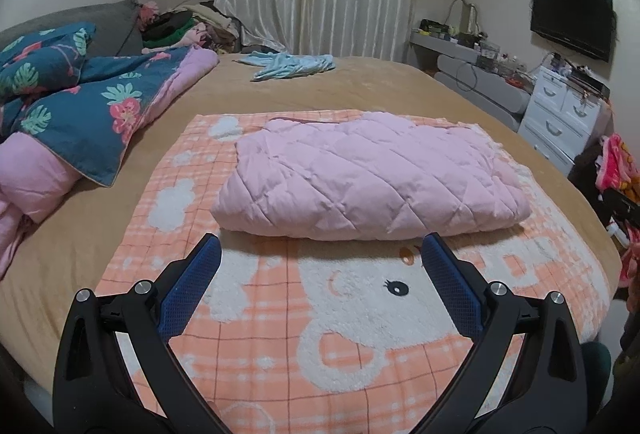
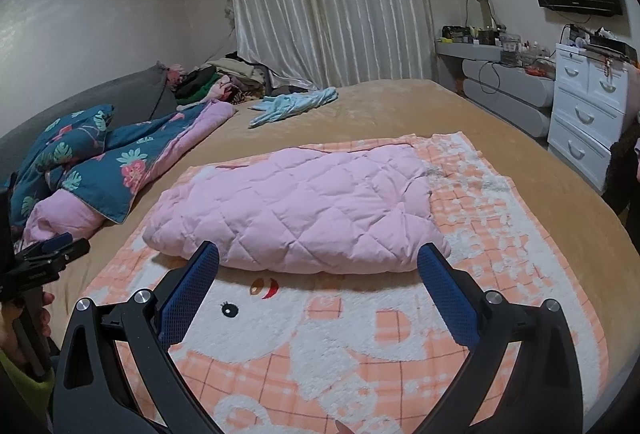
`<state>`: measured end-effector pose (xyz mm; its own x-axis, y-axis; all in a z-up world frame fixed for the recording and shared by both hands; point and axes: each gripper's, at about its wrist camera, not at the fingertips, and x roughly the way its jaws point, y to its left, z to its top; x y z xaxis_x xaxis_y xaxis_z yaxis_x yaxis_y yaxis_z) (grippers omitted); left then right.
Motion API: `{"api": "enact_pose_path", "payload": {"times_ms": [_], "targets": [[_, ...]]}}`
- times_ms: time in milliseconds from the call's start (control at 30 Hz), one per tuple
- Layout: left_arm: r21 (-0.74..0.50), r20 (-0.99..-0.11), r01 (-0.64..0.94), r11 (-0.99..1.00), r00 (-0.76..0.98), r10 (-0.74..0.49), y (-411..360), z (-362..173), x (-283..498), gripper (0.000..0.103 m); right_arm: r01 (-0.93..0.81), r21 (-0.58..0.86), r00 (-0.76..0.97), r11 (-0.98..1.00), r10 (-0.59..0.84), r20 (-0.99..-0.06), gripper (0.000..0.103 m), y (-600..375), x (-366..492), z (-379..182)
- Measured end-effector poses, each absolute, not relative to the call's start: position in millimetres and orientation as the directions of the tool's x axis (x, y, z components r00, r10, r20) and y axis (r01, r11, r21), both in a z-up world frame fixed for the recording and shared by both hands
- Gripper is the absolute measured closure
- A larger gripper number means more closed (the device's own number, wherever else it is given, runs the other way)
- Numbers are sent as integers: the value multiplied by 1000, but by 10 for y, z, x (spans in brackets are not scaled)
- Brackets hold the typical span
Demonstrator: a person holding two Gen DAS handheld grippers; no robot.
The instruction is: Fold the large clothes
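Note:
A pink quilted garment [image 1: 368, 174] [image 2: 296, 208] lies folded into a thick rectangle on an orange-and-white checked blanket [image 1: 320, 314] [image 2: 320, 334] spread over the bed. My left gripper [image 1: 322, 246] hovers open just short of the bundle's near edge, nothing between its blue pads. My right gripper [image 2: 318, 254] is also open, its fingertips level with the bundle's near fold and holding nothing. In the right wrist view the left gripper [image 2: 52, 250] shows at the far left edge, held by a hand.
A teal floral quilt with pink lining [image 1: 80, 102] [image 2: 92, 166] is heaped at the left. A light blue cloth [image 1: 292, 64] [image 2: 292, 106] lies far back on the tan bedspread [image 1: 380, 86]. White drawers [image 1: 560, 114] [image 2: 588, 114] stand beyond the bed's right edge.

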<state>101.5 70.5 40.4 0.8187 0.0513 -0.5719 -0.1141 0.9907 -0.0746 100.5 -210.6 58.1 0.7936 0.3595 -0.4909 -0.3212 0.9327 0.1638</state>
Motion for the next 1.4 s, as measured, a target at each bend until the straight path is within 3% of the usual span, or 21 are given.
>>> {"api": "enact_pose_path", "payload": {"times_ms": [700,1400], "targets": [[-85,-604,-111,990,796,37,581,64,869,9,-287,181,774,941,339,-536,4,-2099,810,207],[-204,-710,-189,961,704,-12,865,-420,1236,9,-66,277,680,959,246,-690,4,-2315,1302,-454]]}}
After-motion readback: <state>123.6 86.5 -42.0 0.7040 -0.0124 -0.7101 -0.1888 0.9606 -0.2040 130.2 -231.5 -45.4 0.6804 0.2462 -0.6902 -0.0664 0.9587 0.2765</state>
